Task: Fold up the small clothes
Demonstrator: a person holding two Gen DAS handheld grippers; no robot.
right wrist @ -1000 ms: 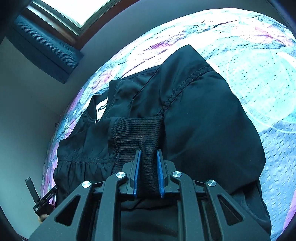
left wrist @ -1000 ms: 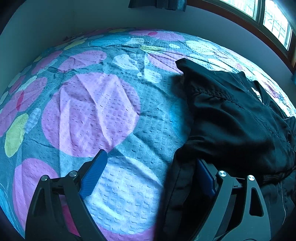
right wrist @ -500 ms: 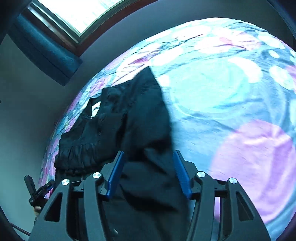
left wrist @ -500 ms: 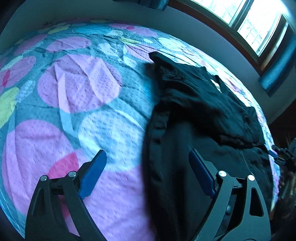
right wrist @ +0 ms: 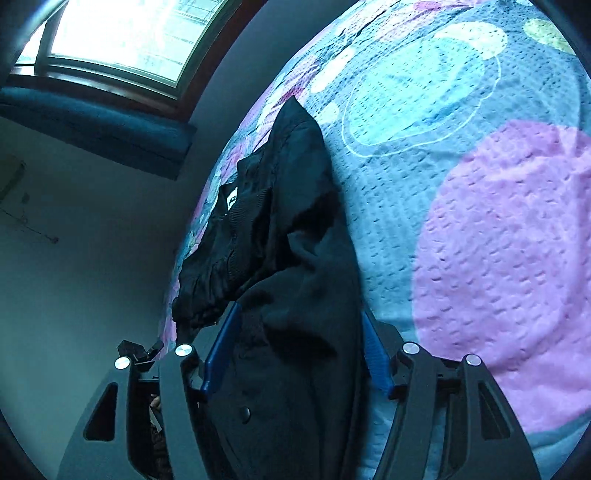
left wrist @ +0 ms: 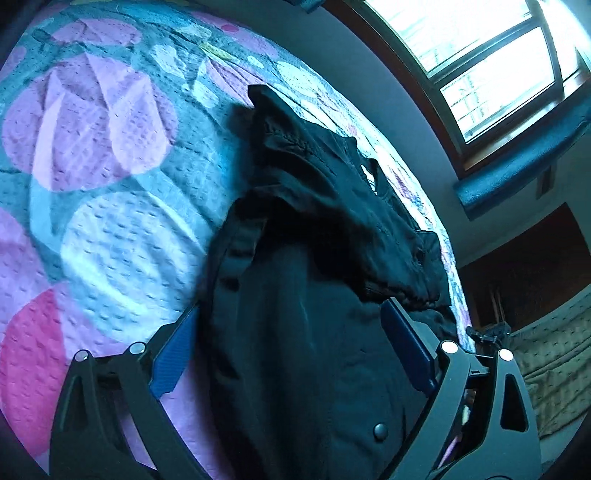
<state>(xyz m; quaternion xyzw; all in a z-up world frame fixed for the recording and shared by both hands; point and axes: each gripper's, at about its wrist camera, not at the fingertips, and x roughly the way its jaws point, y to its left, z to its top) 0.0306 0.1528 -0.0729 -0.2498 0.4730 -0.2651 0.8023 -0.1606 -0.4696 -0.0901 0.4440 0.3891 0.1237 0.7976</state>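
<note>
Two wrist fisheyes, close over the bed

Each looks forward and down along its own blue-padded fingers; both share the crumpled black jacket (left wrist: 314, 295) (right wrist: 295, 295), the quilted bedspread with pastel circles (left wrist: 110, 184) (right wrist: 480, 221) and the bright window (left wrist: 498, 66) (right wrist: 129, 33).

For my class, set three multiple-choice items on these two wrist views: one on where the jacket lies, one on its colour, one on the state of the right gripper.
1. Where does the jacket lie?
A on a bedspread
B on a chair
C on a hanger

2. What colour is the jacket?
A white
B black
C red

3. How do the jaws of the right gripper stand?
A shut on a cuff
B open
C out of view

Key: A, the dotted bedspread lies under it; B, its cloth is black throughout; B, the blue pads stand apart, having just been opening, over loose jacket cloth.
</note>
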